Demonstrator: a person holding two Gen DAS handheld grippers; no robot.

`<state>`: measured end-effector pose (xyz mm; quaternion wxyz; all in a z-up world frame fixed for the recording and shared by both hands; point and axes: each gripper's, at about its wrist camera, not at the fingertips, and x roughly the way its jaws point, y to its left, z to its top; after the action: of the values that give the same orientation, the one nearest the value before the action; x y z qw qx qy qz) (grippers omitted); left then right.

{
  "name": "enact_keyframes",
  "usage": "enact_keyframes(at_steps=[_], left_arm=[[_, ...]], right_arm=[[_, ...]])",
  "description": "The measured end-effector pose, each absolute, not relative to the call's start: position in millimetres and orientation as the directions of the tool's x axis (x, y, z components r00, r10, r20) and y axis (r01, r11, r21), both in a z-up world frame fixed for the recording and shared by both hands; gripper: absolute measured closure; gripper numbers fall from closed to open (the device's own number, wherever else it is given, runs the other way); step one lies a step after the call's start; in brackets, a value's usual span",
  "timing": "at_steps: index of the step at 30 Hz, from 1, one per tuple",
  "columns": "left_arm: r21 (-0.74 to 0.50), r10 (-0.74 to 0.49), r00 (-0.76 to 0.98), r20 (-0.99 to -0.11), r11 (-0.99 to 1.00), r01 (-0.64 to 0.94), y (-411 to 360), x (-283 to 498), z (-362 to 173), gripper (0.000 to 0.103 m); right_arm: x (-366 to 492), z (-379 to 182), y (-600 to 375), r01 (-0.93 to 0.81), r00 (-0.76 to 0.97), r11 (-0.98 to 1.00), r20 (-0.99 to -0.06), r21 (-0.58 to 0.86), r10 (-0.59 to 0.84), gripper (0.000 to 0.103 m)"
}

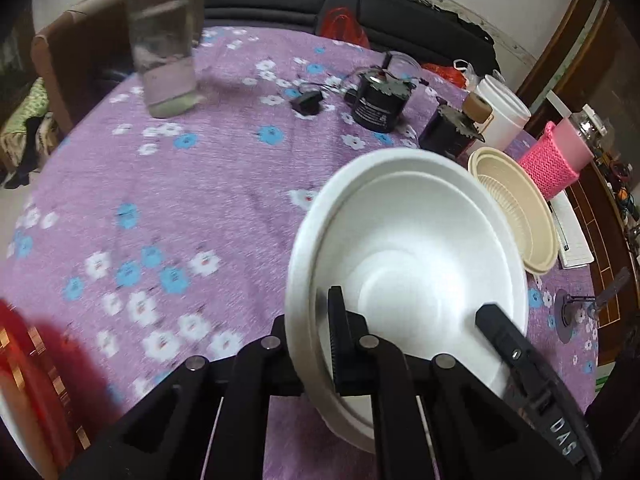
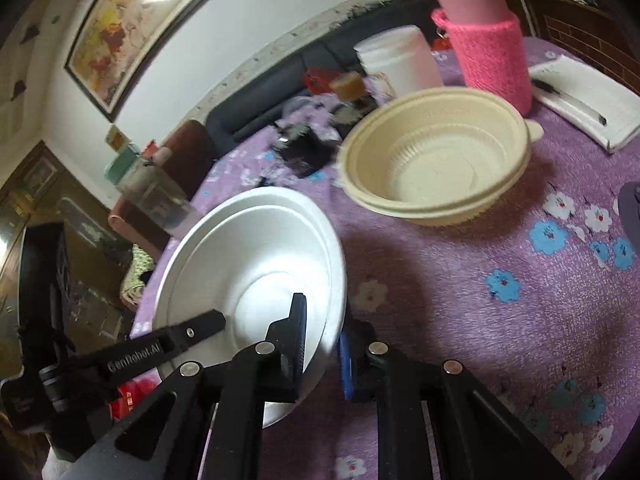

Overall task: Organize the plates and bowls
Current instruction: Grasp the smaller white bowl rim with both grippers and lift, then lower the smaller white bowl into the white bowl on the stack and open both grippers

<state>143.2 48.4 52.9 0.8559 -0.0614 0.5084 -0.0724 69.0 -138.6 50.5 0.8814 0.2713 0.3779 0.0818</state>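
My left hand-held gripper [image 1: 316, 320] is clamped on the near rim of the white bowl [image 1: 420, 248], one finger inside the wall and the other outside. My right hand-held gripper [image 2: 322, 320] pinches the same rim further round, its blue-padded finger on the outside. So I'm gripping the bowl from two points.

The surface [image 1: 200, 184] under it all is covered in a purple cloth with blue and white flowers. The cloth looks soft and grippy, so I expect a bowl to drag on it, not slide.

The white bowl sits at the near side of that surface and is tipped towards my cameras. I can't tell whether its base touches the cloth. I judge it to be light, thin and foam-like, easy to dent or crack, so I'd hold it by the rim, as now, and squeeze gently. It is matte and plain, with a stepped double rim. That could be a nested pair.

The cream bowl [image 2: 436, 160] stands beyond it, just in front of a pink-sleeved cup [image 2: 488, 52]. It is smaller and ribbed inside, and looks like stiffer plastic; its flanged rim is where I'd take it
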Motion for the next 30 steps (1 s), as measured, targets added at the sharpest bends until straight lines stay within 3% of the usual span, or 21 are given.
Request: enact_keyframes(at_steps=[15, 30], left_arm=[[-0.133, -0.022, 0.656, -0.754, 0.984, -0.120, 183, 8, 143, 0.093], [-0.068, 0.120, 0.627, -0.770, 0.961, -0.267, 277, -25, 114, 0.093]], right_arm=[[1, 143, -3, -0.282, 0.675, 0.813, -0.496, 0.510, 0.546, 0.087], [-6, 123, 113, -0.356, 0.543, 0.824, -0.619, 0.441, 0.567, 0.087]])
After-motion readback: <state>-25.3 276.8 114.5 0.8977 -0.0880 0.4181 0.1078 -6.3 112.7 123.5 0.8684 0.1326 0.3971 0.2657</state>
